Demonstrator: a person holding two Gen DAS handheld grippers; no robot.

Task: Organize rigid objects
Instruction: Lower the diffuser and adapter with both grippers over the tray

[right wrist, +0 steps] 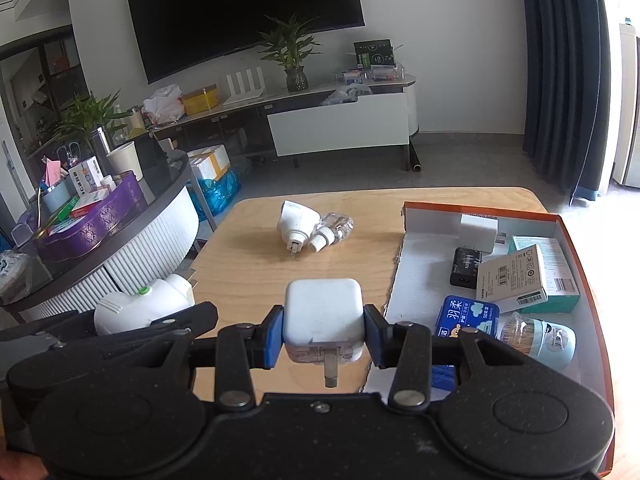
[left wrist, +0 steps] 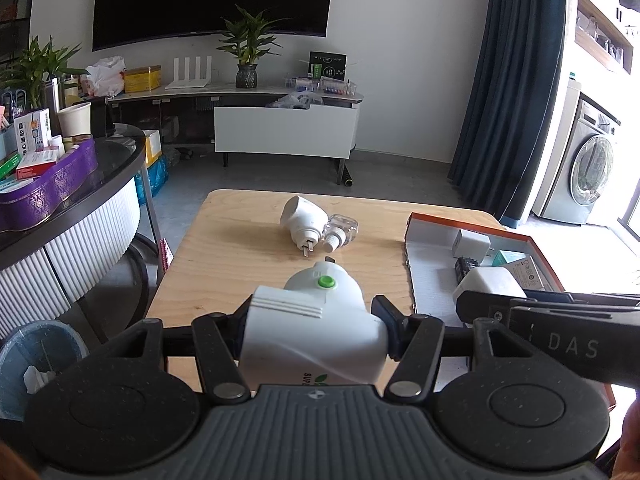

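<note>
My left gripper (left wrist: 314, 326) is shut on a white plug-in device with a green button (left wrist: 320, 320), held over the near edge of the wooden table (left wrist: 224, 248). In the right wrist view that same device (right wrist: 144, 304) shows at the left. My right gripper (right wrist: 324, 332) is shut on a white cube charger (right wrist: 324, 322), prongs toward the camera, near the left edge of the orange-rimmed box (right wrist: 416, 280). The charger (left wrist: 490, 284) also appears in the left wrist view beside the box (left wrist: 430, 276). Another white plug-in device (left wrist: 300, 218) and a clear bottle (left wrist: 340, 230) lie on the table's far part.
The box holds a white adapter (right wrist: 478, 232), a black adapter (right wrist: 466, 266), small cartons (right wrist: 520, 276), a blue pack (right wrist: 468, 316) and a jar (right wrist: 540, 338). A round dark table with a purple tray (left wrist: 48, 188) stands left, a bin (left wrist: 38, 356) below it.
</note>
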